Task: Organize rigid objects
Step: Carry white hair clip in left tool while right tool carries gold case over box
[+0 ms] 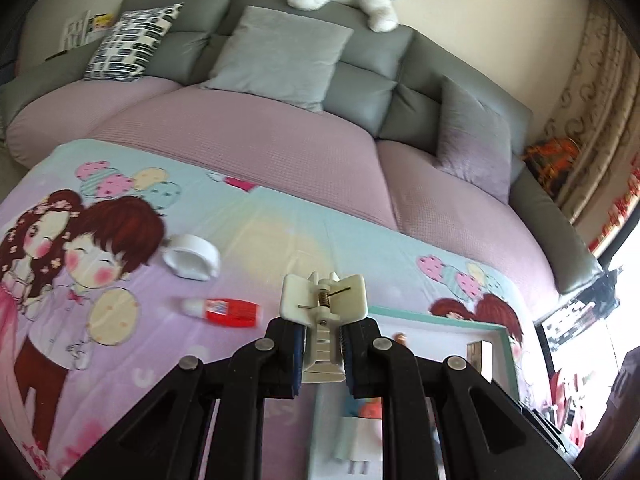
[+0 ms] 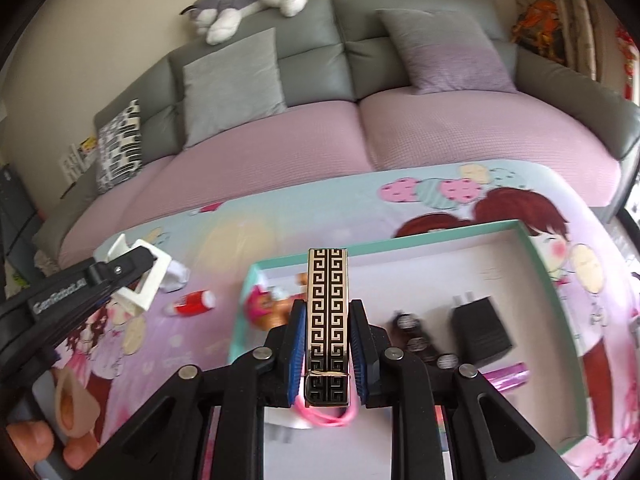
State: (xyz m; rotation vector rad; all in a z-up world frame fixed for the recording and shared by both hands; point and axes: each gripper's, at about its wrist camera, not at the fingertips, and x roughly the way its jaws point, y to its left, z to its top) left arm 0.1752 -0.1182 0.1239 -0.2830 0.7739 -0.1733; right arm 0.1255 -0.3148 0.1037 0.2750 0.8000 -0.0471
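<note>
Rigid objects in transit: left gripper [image 1: 322, 354] clamps a white spring clip [image 1: 324, 300] at lower centre; right gripper [image 2: 326, 354] clamps a gold-patterned bar [image 2: 327, 320] above the teal-rimmed box [image 2: 560, 304], presumably their collecting place.

Two wrist fisheyes, both angled down over the cartoon-print sheet [image 1: 248, 240] toward the grey sofa [image 1: 360, 92].
Each gripper's own fingers are seen close at the bottom edge. Sofa, plush dog [image 2: 248, 4], red glue bottle [image 2: 192, 302] and teal-rimmed box [image 2: 536, 248] are shared; the right view is set further right.
</note>
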